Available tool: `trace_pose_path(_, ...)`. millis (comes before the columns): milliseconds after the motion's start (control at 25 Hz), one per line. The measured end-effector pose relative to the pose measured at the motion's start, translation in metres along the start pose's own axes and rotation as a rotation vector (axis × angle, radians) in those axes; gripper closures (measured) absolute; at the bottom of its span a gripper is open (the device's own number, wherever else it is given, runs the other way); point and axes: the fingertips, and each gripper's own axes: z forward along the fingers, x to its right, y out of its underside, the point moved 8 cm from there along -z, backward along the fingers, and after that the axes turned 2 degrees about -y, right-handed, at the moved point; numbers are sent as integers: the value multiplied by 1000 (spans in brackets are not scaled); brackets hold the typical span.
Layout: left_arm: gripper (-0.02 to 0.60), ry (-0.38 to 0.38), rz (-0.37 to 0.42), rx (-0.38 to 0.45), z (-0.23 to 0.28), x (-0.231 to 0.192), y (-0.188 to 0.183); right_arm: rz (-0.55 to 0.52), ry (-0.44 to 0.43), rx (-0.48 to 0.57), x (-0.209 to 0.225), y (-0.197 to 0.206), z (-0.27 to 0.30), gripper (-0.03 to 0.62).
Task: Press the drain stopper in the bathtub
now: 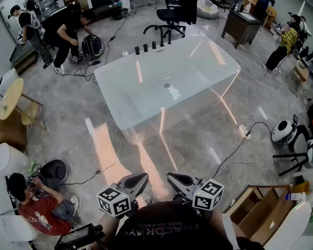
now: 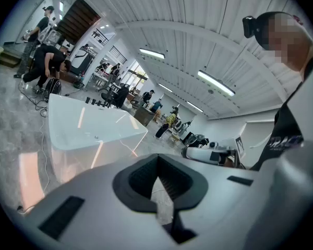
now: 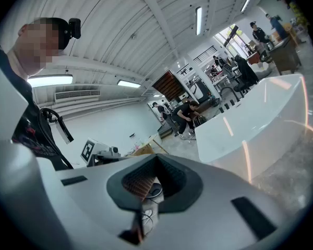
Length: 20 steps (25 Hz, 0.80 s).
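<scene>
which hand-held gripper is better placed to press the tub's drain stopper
Right, marginally: the right hand-held gripper lines up closer with the drain stopper than the left hand-held gripper. Both are shut, far from the bathtub.

Grey left claw [image 1: 142, 178], grey right claw [image 1: 171, 177], black-and-white marker cubes [image 1: 115, 201], black shirt [image 1: 167, 230]

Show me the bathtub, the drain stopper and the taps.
Bathtub [image 1: 198, 102]: head view, near outer wall.
Drain stopper [image 1: 167, 85]: head view, its round top.
Taps [image 1: 153, 45]: head view, third black knob from left.
</scene>
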Motion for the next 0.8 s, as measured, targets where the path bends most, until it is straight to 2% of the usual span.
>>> trace_pose_path(800,574,31,24,-31,6,6,2,32,13,49,2,2,-12,579)
